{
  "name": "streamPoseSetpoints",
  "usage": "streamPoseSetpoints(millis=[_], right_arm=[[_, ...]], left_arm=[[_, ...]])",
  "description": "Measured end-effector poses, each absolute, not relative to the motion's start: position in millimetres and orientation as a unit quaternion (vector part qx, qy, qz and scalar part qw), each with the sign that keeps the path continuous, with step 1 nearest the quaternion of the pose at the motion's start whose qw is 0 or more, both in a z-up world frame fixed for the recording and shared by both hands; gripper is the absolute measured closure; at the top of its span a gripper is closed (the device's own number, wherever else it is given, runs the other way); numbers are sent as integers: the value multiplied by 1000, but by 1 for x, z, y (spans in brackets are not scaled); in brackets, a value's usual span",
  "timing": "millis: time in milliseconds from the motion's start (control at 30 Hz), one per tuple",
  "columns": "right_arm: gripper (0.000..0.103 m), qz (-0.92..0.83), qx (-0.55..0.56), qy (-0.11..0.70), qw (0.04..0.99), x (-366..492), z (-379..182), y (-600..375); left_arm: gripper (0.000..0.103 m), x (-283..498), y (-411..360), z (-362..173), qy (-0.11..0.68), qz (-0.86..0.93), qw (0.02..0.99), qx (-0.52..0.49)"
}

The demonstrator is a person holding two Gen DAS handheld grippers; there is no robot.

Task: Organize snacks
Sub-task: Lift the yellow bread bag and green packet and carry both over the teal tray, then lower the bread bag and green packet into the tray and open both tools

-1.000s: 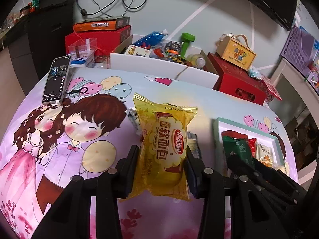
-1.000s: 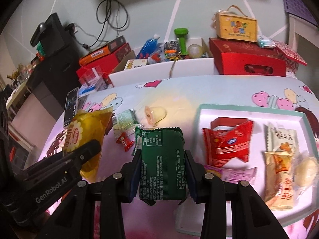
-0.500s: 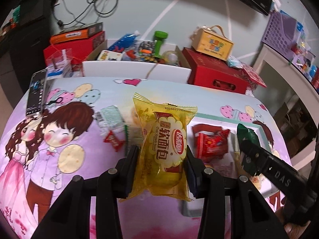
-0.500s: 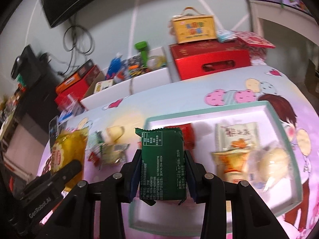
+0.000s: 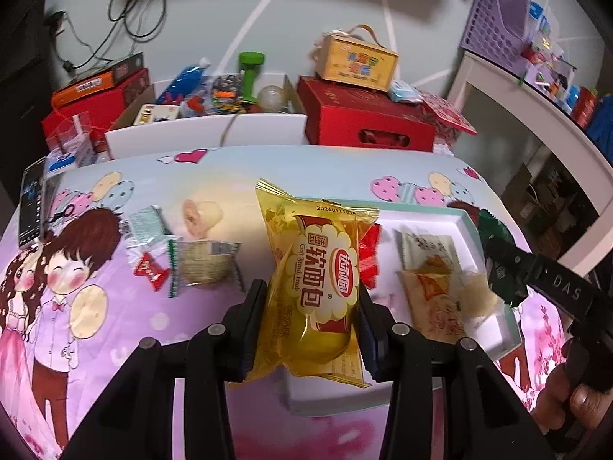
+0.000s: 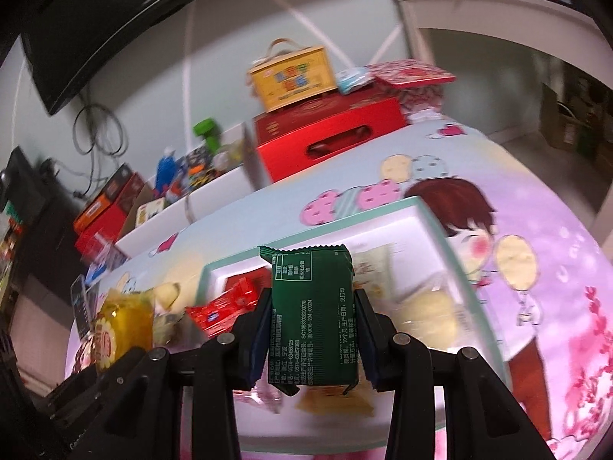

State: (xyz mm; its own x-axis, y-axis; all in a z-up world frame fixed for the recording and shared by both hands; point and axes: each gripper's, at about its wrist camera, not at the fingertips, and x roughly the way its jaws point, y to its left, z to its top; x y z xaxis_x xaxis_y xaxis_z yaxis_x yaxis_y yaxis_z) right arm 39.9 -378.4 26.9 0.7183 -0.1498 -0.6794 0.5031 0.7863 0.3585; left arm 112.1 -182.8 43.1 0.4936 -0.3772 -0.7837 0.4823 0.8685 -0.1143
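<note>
My left gripper (image 5: 312, 322) is shut on a yellow soft-bread packet (image 5: 318, 280), held over the near left corner of the white tray (image 5: 465, 226) with a teal rim. My right gripper (image 6: 312, 329) is shut on a dark green snack packet (image 6: 312, 306), held above the same tray (image 6: 456, 253). In the tray lie a red packet (image 6: 226, 306), a pale packet (image 5: 425, 245), an orange-printed packet (image 5: 436, 299) and a clear-wrapped pastry (image 5: 479, 295). The right gripper (image 5: 502, 268) with its green packet also shows at the tray's right edge in the left wrist view.
Loose snacks lie left of the tray on the cartoon-print cloth: a small red candy (image 5: 150, 266), a clear-wrapped cake (image 5: 205, 264), a mint wrapper (image 5: 143, 222), a round pastry (image 5: 201, 212). A phone (image 5: 32, 203) lies far left. Red boxes (image 5: 367, 122) and a white bin (image 5: 207, 134) line the back edge.
Both grippers have swung to the right, from over the loose snacks to over the tray, each still holding its packet. The right wrist has rolled, tilting its view.
</note>
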Motion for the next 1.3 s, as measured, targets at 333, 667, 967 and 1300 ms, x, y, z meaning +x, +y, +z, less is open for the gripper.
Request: streamPoseSetpoints(millis=[333,667,967,1300], right_arm=[[61,-208,291,325,875,24,19,-409],[60,-186,287,341,876,36,8,-403],[60,-178,281,354,874,45,1,-395],[60,-181,280,365,869,48,-4,-395]], left_arm=[[58,98,-219,35,438,-283,848,89],[58,96,-244,16,452,-303,833,102],[58,98,-247,9,456,-301,831,102],[45,98,-245,14,454,-304,832,95]])
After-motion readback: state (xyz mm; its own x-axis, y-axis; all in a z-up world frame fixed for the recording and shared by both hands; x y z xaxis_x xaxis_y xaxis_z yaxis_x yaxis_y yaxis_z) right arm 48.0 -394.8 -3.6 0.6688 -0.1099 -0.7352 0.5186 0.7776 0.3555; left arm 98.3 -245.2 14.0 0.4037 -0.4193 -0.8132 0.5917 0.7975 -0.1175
